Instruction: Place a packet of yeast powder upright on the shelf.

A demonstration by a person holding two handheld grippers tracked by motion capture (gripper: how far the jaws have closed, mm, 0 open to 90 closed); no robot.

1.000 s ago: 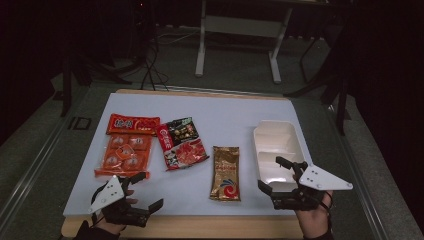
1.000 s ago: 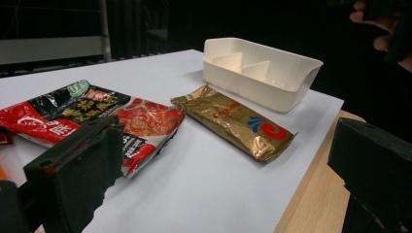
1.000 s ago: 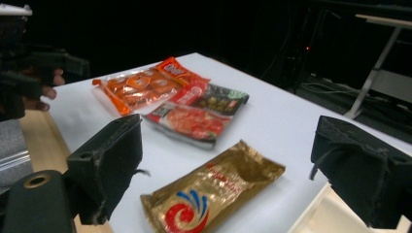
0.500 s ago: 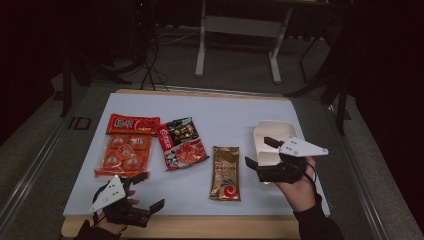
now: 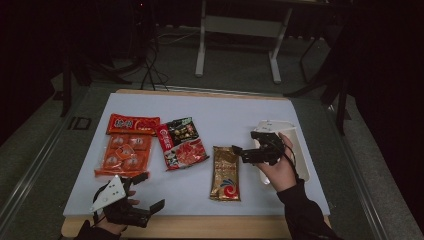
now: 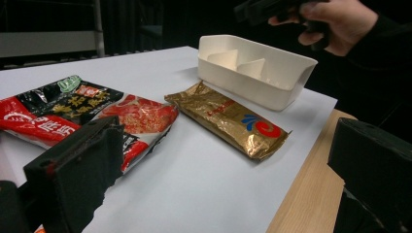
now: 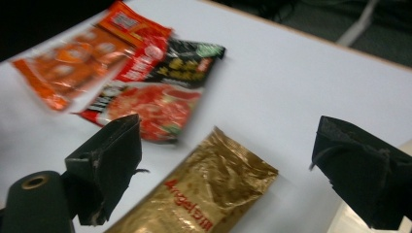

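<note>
A gold snack packet (image 5: 226,172) lies lengthwise on the white mat (image 5: 225,112), right of centre. My right gripper (image 5: 246,143) hovers open just right of its top end, over the left side of the white divided tray (image 5: 301,150). In the right gripper view the gold packet (image 7: 204,194) sits below and between the spread jaws of my right gripper (image 7: 228,145). My left gripper (image 5: 150,191) is open at the front left of the table, holding nothing. From the left gripper view (image 6: 228,145) I see the gold packet (image 6: 228,119) and the tray (image 6: 252,87) beyond it.
A red and black packet (image 5: 181,143), an orange packet (image 5: 125,152) and a red bar packet (image 5: 132,123) lie on the mat's left half. The wooden table edge (image 5: 200,225) runs along the front. Table legs and cables stand on the floor behind.
My right gripper has moved from the table's front right up and leftward over the tray, to beside the gold packet. The left gripper has barely shifted.
</note>
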